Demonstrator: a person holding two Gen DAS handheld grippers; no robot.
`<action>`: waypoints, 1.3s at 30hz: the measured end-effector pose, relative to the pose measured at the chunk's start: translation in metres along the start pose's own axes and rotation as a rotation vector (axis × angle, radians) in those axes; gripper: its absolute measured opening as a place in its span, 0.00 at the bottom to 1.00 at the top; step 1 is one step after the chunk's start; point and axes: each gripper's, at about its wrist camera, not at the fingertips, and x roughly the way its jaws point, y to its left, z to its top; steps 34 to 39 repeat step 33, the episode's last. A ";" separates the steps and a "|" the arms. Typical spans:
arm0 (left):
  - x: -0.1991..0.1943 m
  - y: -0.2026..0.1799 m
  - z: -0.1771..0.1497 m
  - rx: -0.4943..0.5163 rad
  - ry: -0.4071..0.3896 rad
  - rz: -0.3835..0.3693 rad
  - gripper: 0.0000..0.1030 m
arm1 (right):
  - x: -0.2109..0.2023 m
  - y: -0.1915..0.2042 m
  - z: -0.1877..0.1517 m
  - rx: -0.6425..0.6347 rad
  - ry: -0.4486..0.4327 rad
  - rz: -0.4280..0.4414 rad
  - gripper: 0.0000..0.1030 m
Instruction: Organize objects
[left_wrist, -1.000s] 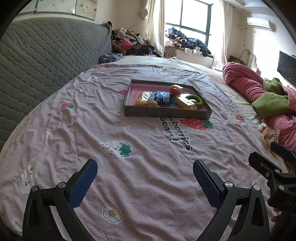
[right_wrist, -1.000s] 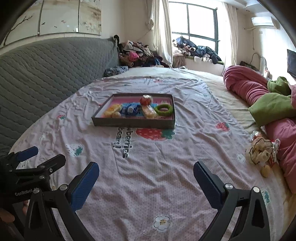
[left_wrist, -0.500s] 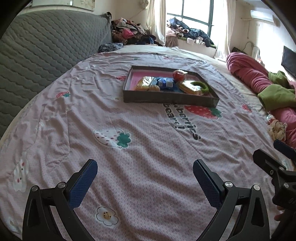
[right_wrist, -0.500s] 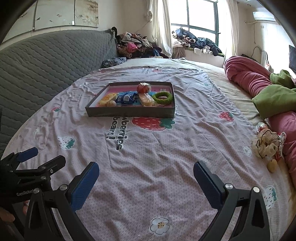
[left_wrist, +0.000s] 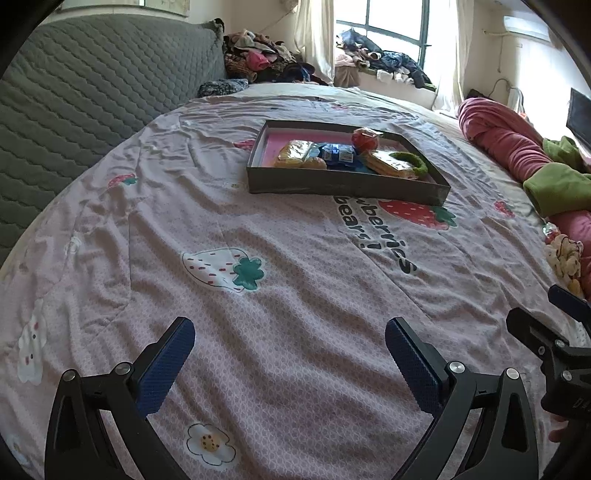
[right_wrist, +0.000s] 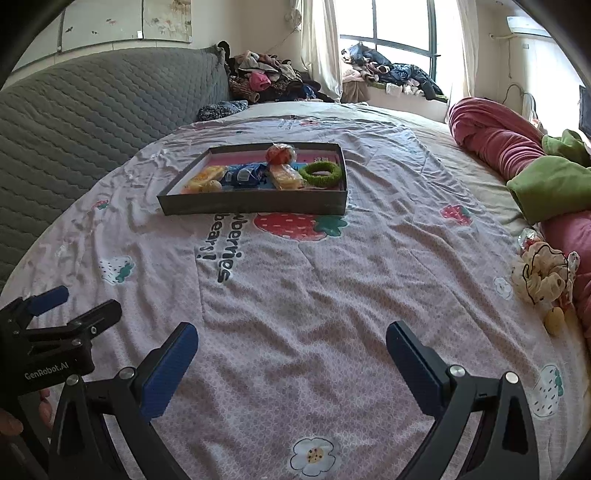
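Note:
A shallow dark tray (left_wrist: 347, 184) (right_wrist: 255, 204) lies mid-bed on the pink strawberry sheet. In it are a yellow snack pack (left_wrist: 295, 153) (right_wrist: 207, 175), a blue packet (left_wrist: 338, 153) (right_wrist: 245, 173), a red round item (left_wrist: 365, 138) (right_wrist: 280, 154), another yellow pack (left_wrist: 391, 164) (right_wrist: 286, 176) and a green ring (left_wrist: 413, 162) (right_wrist: 320, 172). My left gripper (left_wrist: 290, 354) and right gripper (right_wrist: 291, 354) hover open over bare sheet, well short of the tray, nothing between the fingers. A cream scrunchie toy (right_wrist: 543, 273) (left_wrist: 563, 256) lies at the bed's right edge.
A grey quilted headboard (left_wrist: 74, 110) runs along the left. Rolled pink and green bedding (right_wrist: 517, 162) lies along the right side. Clothes are piled by the window (right_wrist: 273, 81). Each view shows the other gripper at its lower corner (left_wrist: 557, 350) (right_wrist: 48, 332).
Both grippers have moved forward toward the tray, which looks larger and nearer now. Both stay open and hold nothing.

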 end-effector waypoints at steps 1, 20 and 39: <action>0.001 0.000 0.000 0.001 0.002 -0.003 1.00 | 0.001 0.000 -0.001 0.000 0.004 0.003 1.00; 0.009 0.001 -0.002 0.014 0.003 0.008 1.00 | 0.010 -0.002 -0.005 0.009 0.022 -0.004 1.00; 0.010 -0.002 -0.002 0.022 -0.008 -0.008 1.00 | 0.010 -0.006 -0.004 0.017 0.013 -0.006 1.00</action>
